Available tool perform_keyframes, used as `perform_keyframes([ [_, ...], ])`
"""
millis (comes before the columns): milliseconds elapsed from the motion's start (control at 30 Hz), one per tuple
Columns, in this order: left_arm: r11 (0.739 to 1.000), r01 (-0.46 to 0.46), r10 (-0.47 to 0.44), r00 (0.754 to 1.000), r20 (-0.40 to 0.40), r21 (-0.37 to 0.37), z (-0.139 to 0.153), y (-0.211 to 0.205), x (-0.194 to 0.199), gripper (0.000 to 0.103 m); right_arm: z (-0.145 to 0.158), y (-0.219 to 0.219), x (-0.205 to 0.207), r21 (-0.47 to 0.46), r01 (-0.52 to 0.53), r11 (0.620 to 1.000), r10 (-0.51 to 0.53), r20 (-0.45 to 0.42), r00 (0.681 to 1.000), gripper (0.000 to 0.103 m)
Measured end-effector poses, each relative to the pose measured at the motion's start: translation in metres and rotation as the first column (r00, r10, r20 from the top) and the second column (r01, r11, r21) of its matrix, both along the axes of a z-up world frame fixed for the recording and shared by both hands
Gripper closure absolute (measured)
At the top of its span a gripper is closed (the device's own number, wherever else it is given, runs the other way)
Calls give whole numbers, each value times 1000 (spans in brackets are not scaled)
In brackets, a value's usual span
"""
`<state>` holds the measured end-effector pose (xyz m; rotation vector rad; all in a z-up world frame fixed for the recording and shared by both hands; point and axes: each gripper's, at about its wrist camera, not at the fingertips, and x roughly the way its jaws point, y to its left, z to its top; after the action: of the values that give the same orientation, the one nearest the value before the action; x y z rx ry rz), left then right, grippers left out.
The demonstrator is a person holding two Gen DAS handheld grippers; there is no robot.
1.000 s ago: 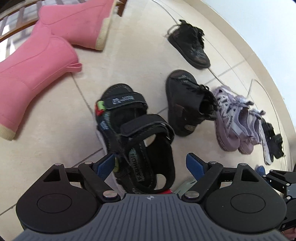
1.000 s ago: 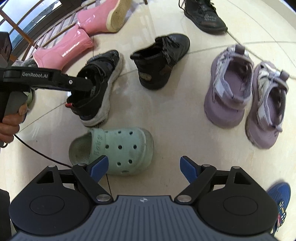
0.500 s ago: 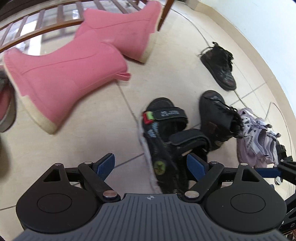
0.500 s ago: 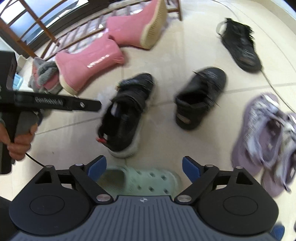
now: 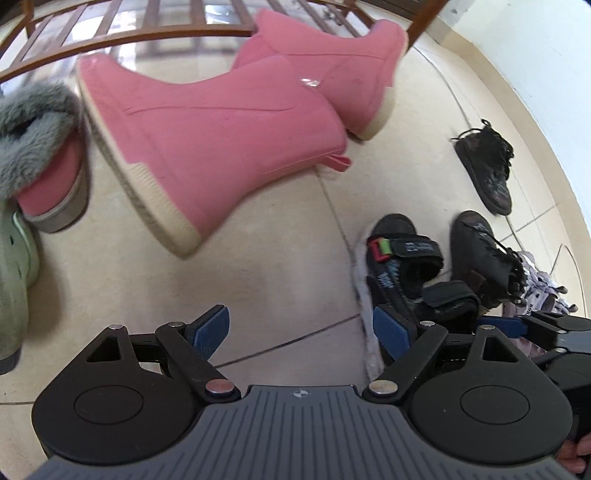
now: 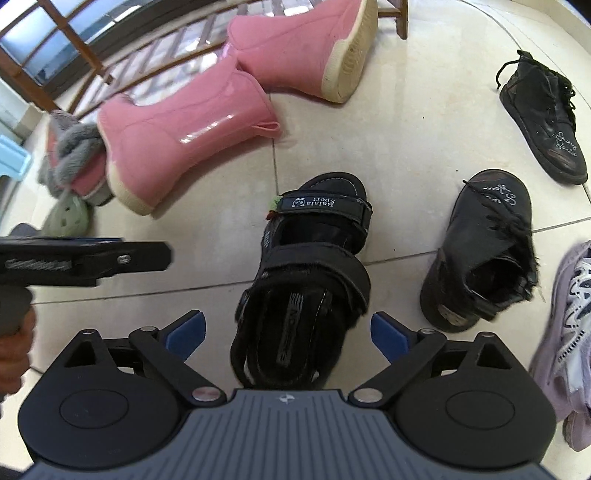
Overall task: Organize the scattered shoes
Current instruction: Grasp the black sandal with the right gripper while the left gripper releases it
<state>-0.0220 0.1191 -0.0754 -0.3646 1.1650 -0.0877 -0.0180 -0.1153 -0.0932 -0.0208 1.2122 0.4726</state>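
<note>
A black strap sandal lies on the tiled floor, its heel end between the open fingers of my right gripper; the pads do not touch it. In the left wrist view the same sandal sits just right of my left gripper, which is open over bare tile. Two pink rubber boots lie on their sides ahead of the left gripper. A black lace-up shoe lies right of the sandal, and its mate lies farther back.
Purple sneakers lie at the right edge. A green clog and a grey-furred pink slipper sit at the left. A wooden railing runs behind the boots. A hand holds the left gripper.
The left gripper swung left off the sandal and now faces the pink boots. The right gripper moved forward past the green clog, so the sandal now lies between its fingers.
</note>
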Motion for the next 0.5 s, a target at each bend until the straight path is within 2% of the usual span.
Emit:
perform_keyframes([
  [267, 1000, 2, -3, 999, -32, -21, -9, 10, -3, 17, -28, 28, 8, -132, -13, 991, 17, 32, 999, 8],
  [500, 999, 13, -14, 998, -56, -30, -16, 10, -5, 17, -41, 32, 12, -147, -27, 989, 31, 24, 999, 12],
])
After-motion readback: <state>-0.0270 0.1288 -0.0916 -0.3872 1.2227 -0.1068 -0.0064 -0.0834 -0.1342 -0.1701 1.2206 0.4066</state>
